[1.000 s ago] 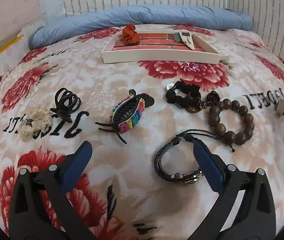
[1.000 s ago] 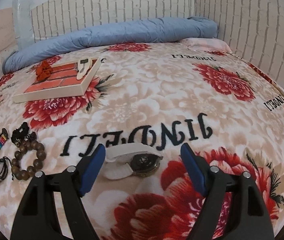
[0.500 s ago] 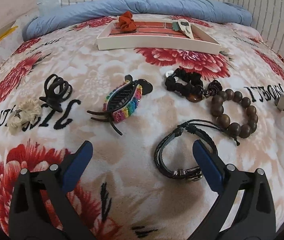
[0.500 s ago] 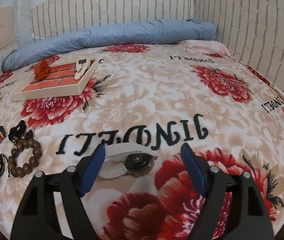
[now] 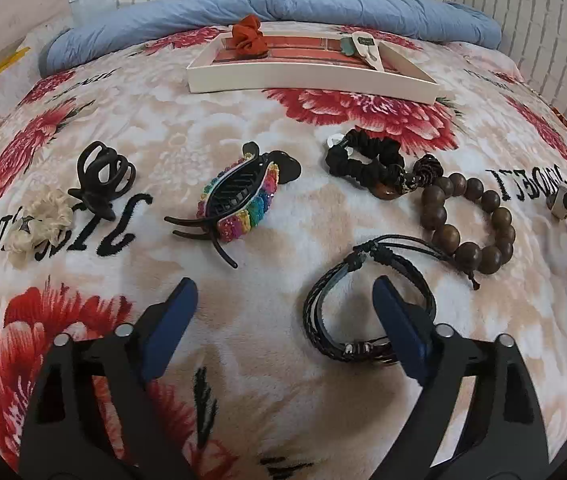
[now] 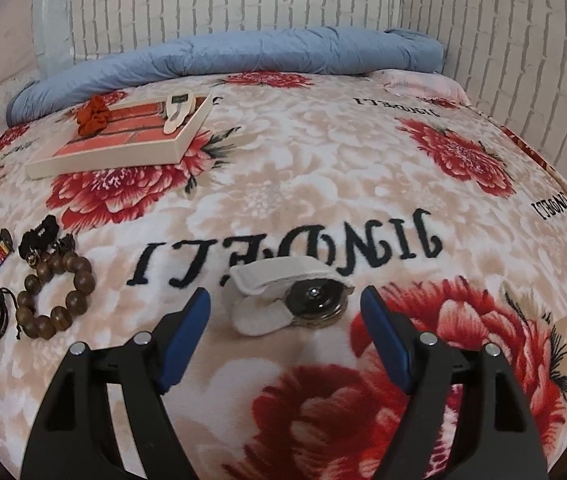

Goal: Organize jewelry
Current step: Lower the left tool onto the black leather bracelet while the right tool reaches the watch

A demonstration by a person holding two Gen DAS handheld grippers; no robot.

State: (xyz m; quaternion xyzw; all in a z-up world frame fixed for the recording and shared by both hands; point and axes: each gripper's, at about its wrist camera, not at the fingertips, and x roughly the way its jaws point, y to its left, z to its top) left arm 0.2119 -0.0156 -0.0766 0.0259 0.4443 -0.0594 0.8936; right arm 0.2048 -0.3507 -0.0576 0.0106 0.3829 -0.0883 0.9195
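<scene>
Floral blanket [image 5: 211, 128] under both my grippers: left gripper [image 5: 285, 300] apart, jaws just been narrowing by black cord bracelet [image 5: 367, 312]; right gripper [image 6: 285, 308] apart w/ watch [image 6: 287, 300] between.

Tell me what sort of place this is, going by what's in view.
Most likely a bedroom, with the work done on a bed: a floral plush blanket covers the whole surface, a rolled blue duvet lies along its far edge, and brick-pattern wallpaper lines the corner behind.
</scene>
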